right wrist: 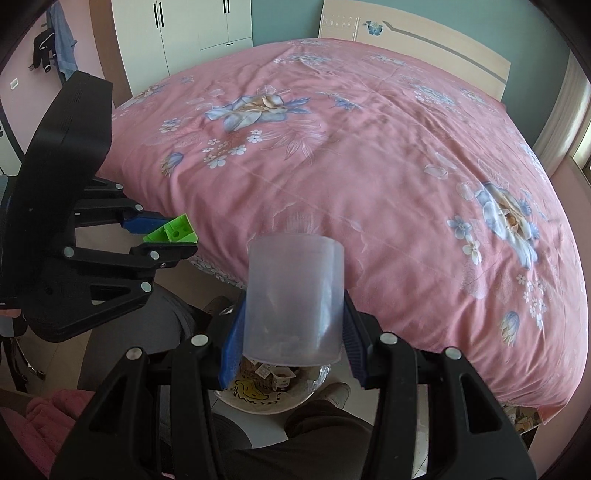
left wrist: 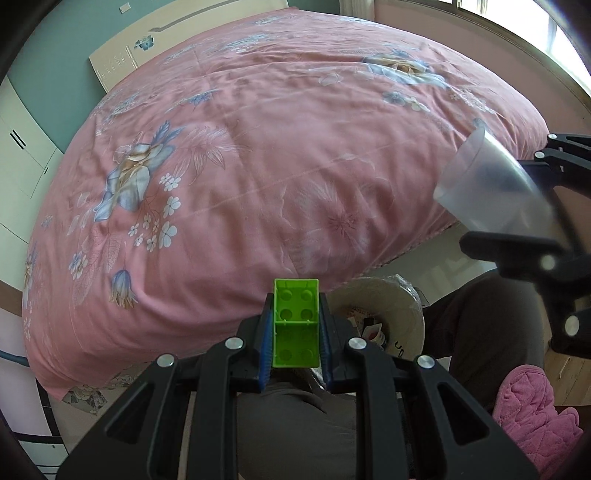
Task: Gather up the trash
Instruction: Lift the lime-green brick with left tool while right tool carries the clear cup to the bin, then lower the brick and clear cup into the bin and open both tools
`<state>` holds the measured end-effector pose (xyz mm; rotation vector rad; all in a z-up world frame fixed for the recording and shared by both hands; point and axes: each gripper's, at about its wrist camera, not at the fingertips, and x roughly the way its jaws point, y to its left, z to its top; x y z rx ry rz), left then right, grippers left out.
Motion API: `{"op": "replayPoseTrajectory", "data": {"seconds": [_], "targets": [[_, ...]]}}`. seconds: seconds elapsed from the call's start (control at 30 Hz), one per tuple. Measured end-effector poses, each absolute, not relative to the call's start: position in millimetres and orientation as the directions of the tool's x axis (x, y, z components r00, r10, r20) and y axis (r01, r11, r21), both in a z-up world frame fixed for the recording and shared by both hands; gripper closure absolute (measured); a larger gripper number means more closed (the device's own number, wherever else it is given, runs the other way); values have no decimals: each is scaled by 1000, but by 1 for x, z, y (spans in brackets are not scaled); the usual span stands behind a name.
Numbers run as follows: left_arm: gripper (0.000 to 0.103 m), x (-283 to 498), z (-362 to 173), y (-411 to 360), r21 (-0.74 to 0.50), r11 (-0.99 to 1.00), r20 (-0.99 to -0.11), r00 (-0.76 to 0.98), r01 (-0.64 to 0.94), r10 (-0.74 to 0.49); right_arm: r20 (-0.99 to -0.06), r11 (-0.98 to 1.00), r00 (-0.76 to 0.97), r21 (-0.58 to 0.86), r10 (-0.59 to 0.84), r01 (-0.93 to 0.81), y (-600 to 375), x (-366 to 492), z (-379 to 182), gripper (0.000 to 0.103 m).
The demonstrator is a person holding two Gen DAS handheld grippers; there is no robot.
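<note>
My left gripper [left wrist: 295, 325] is shut on a green plastic building block [left wrist: 295, 323], held near the bed's edge; the block also shows in the right wrist view [right wrist: 171, 230]. My right gripper [right wrist: 293, 321] is shut on a translucent plastic cup [right wrist: 295, 299], held directly above a white trash bin [right wrist: 258, 398] lined with a clear bag and holding wrappers. The cup [left wrist: 491, 188] appears at the right of the left wrist view, and the bin [left wrist: 384, 314] sits just right of the block there.
A bed with a pink floral cover [left wrist: 277, 147] fills both views. The person's dark trouser legs [left wrist: 295, 424] and a pink slipper [left wrist: 535, 406] are beside the bin. A white wardrobe [right wrist: 184, 33] and headboard [right wrist: 424, 40] stand beyond the bed.
</note>
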<state>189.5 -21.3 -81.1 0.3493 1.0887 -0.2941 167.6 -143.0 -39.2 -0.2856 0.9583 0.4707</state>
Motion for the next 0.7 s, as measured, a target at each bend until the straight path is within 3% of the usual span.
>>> {"op": "replayPoseTrajectory", "data": {"seconds": [0.7], "targets": [[80,198,-237,-28,-9,933,-986,150,361,-68,-953,863,201,101,227,-495,-125,170,-195,55]]}}
